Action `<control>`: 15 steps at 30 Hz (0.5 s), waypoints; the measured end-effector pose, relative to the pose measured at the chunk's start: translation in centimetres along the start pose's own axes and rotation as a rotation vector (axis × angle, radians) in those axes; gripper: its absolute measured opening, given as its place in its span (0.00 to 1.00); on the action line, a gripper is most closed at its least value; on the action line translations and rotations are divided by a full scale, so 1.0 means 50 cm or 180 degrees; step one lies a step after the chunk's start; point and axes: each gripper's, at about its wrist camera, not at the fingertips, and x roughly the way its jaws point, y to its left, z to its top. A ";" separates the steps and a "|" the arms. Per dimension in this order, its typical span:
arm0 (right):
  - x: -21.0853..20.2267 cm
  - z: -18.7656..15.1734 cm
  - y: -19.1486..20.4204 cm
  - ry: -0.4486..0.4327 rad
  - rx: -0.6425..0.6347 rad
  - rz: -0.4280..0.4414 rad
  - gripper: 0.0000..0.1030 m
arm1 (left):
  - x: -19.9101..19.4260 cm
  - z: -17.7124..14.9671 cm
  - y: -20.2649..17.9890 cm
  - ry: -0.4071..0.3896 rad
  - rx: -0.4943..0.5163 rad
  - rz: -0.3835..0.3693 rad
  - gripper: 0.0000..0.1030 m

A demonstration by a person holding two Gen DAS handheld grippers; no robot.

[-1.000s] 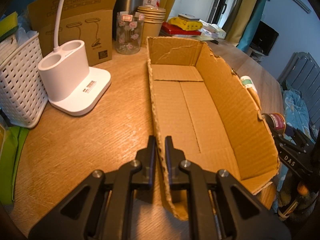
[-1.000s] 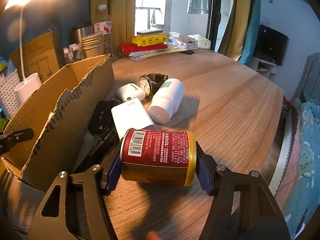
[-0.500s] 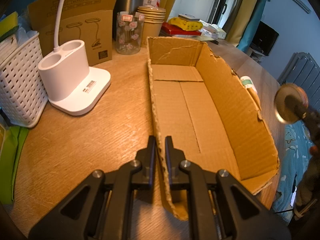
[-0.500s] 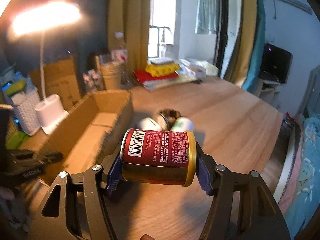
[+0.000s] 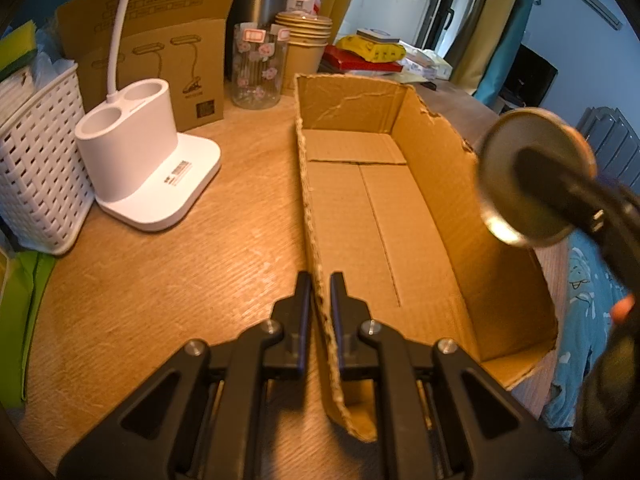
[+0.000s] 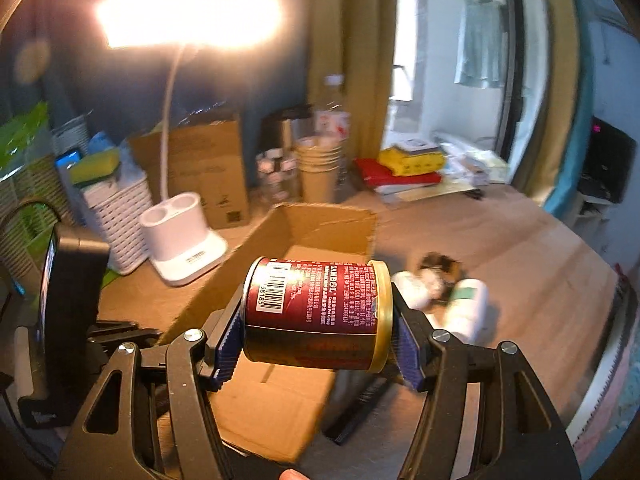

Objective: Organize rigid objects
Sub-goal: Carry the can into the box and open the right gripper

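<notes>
An open cardboard box (image 5: pixel 376 216) lies on the wooden table, with nothing inside it. My left gripper (image 5: pixel 320 292) is shut on the box's near left wall. My right gripper (image 6: pixel 316 320) is shut on a red can with gold rims (image 6: pixel 316 312), held sideways in the air above the box (image 6: pixel 304 232). In the left wrist view the can's gold end (image 5: pixel 532 176) hangs over the box's right wall. A white bottle (image 6: pixel 468 308), a watch (image 6: pixel 440 264) and other small items lie on the table right of the box, blurred.
A white lamp base (image 5: pixel 136 168) and a white basket (image 5: pixel 36 184) stand left of the box. A glass jar (image 5: pixel 256 68), paper cups (image 5: pixel 304 52) and a lamp carton (image 5: pixel 160 48) stand behind it. Books (image 6: pixel 404 168) lie at the back.
My right gripper has lifted the can off the table and carried it left, from beside the box to above it. The left gripper has held still on the box wall.
</notes>
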 end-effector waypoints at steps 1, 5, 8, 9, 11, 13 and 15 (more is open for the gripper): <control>0.007 0.000 0.003 0.0023 0.0006 0.0073 0.65 | 0.001 0.000 0.000 -0.0001 0.0005 0.0000 0.09; 0.031 0.000 0.009 0.0132 0.0009 0.0169 0.65 | 0.001 0.000 -0.002 -0.0002 0.0001 0.0000 0.09; 0.048 0.002 0.012 0.0229 0.0004 0.0230 0.65 | 0.002 0.000 -0.002 -0.0003 -0.0008 -0.0004 0.09; 0.053 0.001 0.015 0.0253 -0.0015 0.0213 0.65 | 0.001 -0.001 -0.002 -0.0003 -0.0007 -0.0004 0.09; 0.061 -0.001 0.016 0.0286 -0.0042 0.0191 0.65 | 0.001 -0.001 -0.003 -0.0004 -0.0009 -0.0003 0.09; 0.073 -0.004 0.015 0.0352 -0.0061 0.0141 0.65 | 0.001 0.000 -0.001 -0.0003 -0.0009 -0.0004 0.09; 0.080 -0.009 0.019 0.0427 -0.0093 0.0066 0.65 | 0.002 0.000 -0.001 -0.0006 -0.0010 -0.0006 0.09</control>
